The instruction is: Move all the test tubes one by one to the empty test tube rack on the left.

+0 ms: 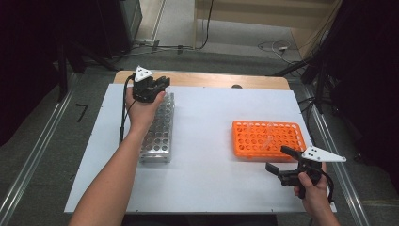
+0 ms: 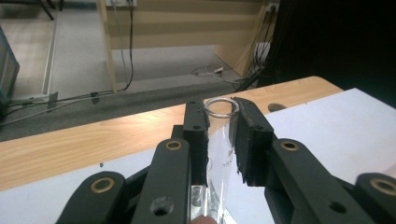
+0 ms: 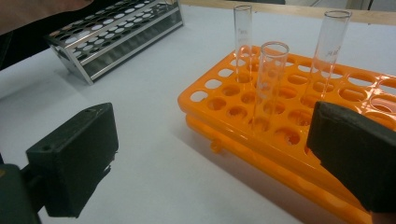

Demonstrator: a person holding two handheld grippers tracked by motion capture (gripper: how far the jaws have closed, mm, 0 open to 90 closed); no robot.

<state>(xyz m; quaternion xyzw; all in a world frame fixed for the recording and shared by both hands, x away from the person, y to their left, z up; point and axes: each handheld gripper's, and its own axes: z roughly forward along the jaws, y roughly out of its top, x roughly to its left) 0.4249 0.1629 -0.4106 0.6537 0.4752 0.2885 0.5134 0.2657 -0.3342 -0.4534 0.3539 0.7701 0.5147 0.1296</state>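
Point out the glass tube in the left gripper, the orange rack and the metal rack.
glass tube (image 2: 221,140), left gripper view, clear wall between the pads.
orange rack (image 1: 244,149), high view, front left rim.
metal rack (image 1: 157,143), high view, perforated top.

Your clear glass test tube (image 2: 220,135) stands upright, open rim up, clamped between the pads over the far-left corner of the white surface (image 1: 207,155), above the metal rack's (image 1: 160,136) far end.

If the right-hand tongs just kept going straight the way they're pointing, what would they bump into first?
Probably the orange rack: the open right tongs aim at its near edge, and the closest glass tube stands just behind. Depth is hard to judge, so the tongs might reach that tube almost at once.
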